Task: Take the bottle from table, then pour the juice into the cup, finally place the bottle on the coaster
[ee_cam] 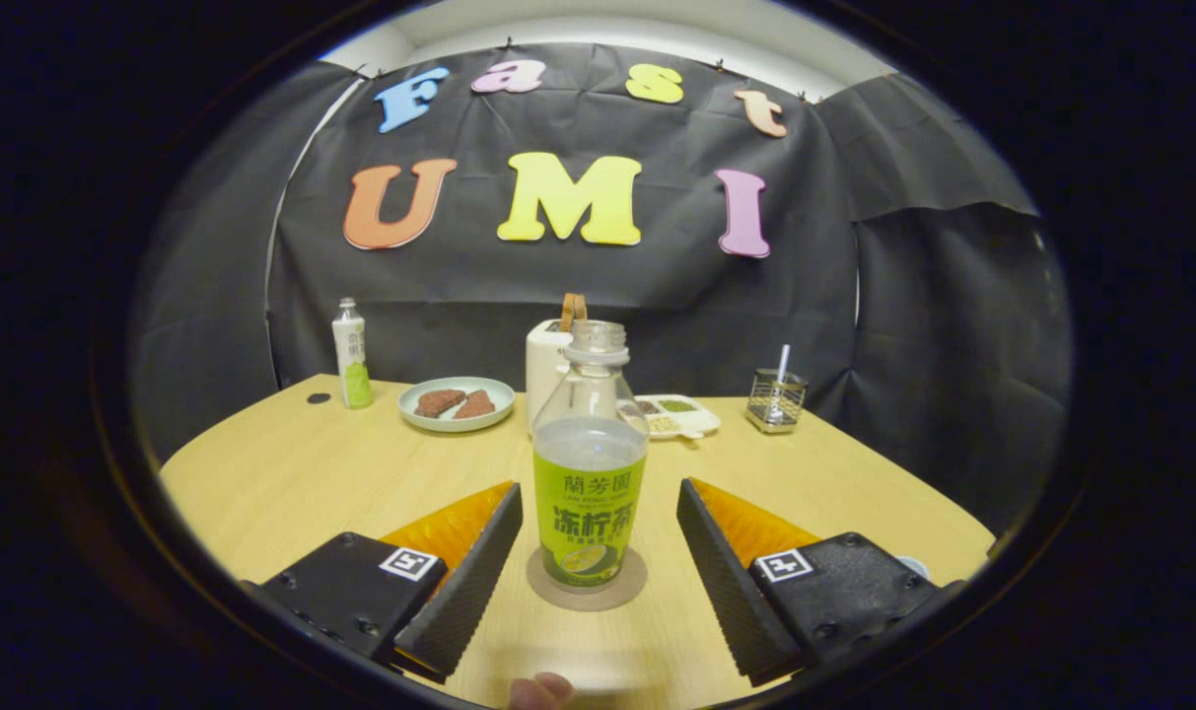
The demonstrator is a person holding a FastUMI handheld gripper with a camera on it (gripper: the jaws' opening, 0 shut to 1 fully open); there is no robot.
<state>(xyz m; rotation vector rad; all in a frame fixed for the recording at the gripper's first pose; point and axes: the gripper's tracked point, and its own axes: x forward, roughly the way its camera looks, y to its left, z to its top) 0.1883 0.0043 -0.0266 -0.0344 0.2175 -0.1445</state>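
While the bottle (589,463) stands on the coaster (587,592), fingers (479,562) flank it, seemingly apart.

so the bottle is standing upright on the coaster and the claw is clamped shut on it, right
Not quite. The bottle does stand upright on the coaster, but the claw is open, not clamped shut on it. In the gripper view both fingers stand apart from the bottle, with bare table showing in the gap on either side.

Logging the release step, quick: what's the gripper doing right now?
Gripper: open, fingers apart on either side of the bottle, not touching it; the bottle stands on the coaster.
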